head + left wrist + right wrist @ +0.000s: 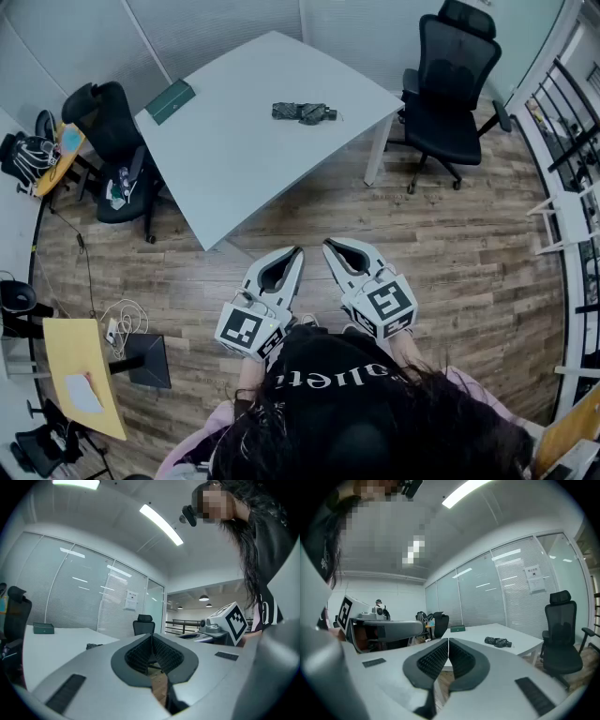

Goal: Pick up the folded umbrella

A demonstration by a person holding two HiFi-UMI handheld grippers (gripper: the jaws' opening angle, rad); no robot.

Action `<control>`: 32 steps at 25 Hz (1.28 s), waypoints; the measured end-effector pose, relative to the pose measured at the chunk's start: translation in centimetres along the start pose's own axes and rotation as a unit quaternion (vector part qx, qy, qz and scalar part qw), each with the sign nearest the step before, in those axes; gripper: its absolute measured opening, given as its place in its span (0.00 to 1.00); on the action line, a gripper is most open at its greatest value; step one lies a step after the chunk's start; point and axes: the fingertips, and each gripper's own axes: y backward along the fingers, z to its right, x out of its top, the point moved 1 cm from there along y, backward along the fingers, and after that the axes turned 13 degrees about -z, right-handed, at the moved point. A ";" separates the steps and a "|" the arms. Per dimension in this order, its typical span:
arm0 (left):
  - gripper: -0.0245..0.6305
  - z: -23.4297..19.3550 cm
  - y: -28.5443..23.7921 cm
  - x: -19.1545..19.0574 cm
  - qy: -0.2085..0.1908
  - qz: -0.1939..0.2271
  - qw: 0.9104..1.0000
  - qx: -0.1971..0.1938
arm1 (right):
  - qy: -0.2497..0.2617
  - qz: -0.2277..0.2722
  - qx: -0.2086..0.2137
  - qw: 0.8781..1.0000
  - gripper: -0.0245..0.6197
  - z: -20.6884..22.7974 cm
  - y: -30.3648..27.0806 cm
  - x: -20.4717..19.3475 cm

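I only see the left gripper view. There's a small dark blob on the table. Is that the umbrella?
Observer: Yes. The head view shows the umbrella folded, lying near the table's right corner.
Operator: Is the other one holding something?
Observer: No, the right gripper is shut on nothing.
Operator: Are we at the table yet?
Observer: No. The left gripper and the right hang over the floor, short of the table.

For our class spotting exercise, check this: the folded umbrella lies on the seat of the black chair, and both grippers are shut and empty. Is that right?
Not quite. The head view shows the umbrella lying on the white table instead. The left gripper and right gripper are indeed shut and empty.
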 end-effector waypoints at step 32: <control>0.07 -7.8 -0.9 -1.8 0.036 -0.009 0.999 -0.034 | -0.037 -0.040 -0.025 0.998 0.07 0.3 -7.1 -0.4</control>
